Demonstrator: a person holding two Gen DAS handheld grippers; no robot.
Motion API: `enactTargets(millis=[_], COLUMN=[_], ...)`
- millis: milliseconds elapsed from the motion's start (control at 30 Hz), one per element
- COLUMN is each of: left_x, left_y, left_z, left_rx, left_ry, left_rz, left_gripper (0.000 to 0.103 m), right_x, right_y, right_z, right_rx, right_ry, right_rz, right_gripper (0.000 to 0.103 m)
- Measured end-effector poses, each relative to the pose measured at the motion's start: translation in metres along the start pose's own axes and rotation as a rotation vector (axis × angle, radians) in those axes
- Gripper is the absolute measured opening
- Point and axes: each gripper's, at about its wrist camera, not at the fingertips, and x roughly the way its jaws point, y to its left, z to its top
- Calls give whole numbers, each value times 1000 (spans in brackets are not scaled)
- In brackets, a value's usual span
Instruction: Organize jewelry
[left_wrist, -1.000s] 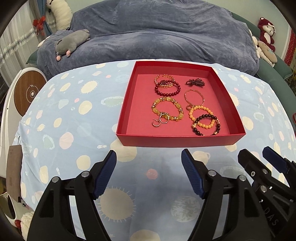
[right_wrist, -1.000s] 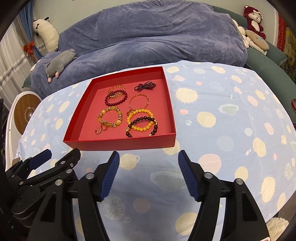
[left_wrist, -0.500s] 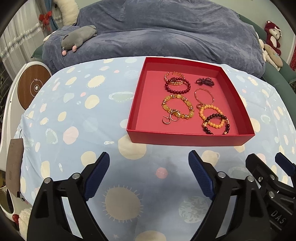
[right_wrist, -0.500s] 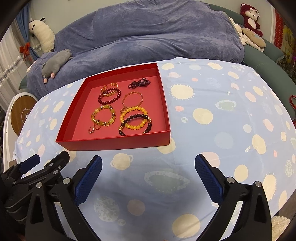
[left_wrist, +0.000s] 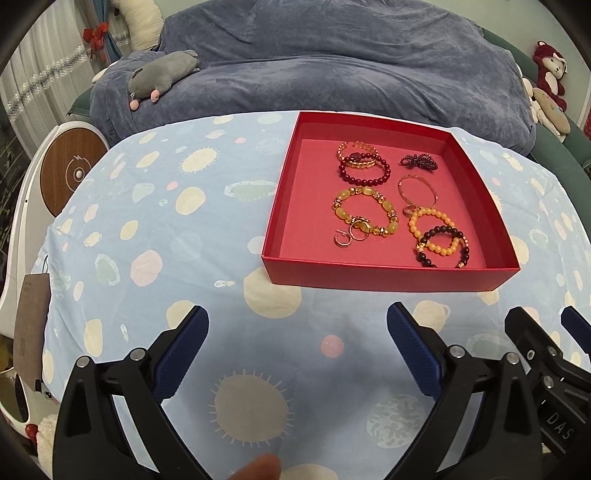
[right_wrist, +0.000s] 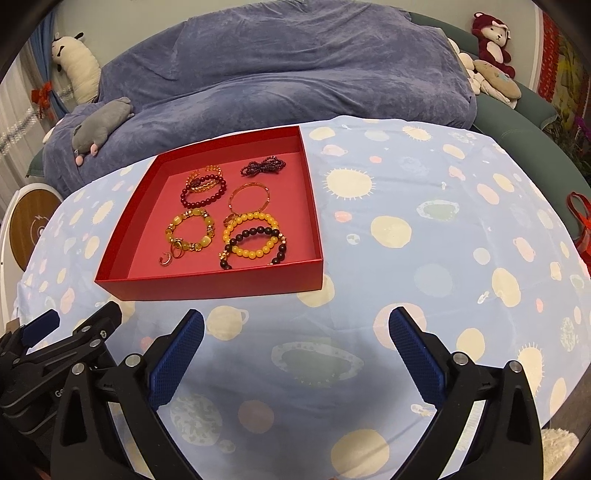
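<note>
A shallow red tray (left_wrist: 384, 275) (right_wrist: 207, 286) sits on the table. It holds several bracelets: a dark red bead one (left_wrist: 364, 173), a yellow stone one (left_wrist: 365, 216), an orange bead one (left_wrist: 430, 229) overlapped by a black bead one (left_wrist: 443, 247), a thin gold bangle (left_wrist: 417, 192), a dark beaded bow (left_wrist: 419, 161) and small gold rings (left_wrist: 351, 234). My left gripper (left_wrist: 297, 345) is open and empty, in front of the tray. My right gripper (right_wrist: 295, 349) is open and empty, in front of the tray's right corner.
A light blue cloth with pale spots (right_wrist: 424, 229) covers the table. A blue-covered sofa (right_wrist: 295, 81) with a grey plush toy (left_wrist: 162, 75) stands behind it. A white round device (left_wrist: 70, 171) is at the left edge. Stuffed toys (right_wrist: 493, 35) sit at the far right.
Both grippers have opened wide from a narrower gap. Both have drawn slightly back and shifted, so the tray sits further right in the left view and further left in the right view.
</note>
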Motion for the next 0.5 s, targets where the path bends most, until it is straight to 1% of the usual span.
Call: enactTargets(millis=[67, 200, 500], left_x=[1, 4, 4], left_y=[1, 2, -1], left_z=[1, 2, 5], left_rx=[-3, -9, -5], left_ry=[5, 8, 6], left_rz=[3, 11, 13], left_gripper=[95, 95, 96], right_x=[0, 1, 2], right_y=[-1, -3, 0], right_z=[0, 1, 1], right_rx=[-1, -5, -10], right_ry=[-3, -2, 3], right_rz=[-14, -26, -21], right_gripper=[97, 96, 97])
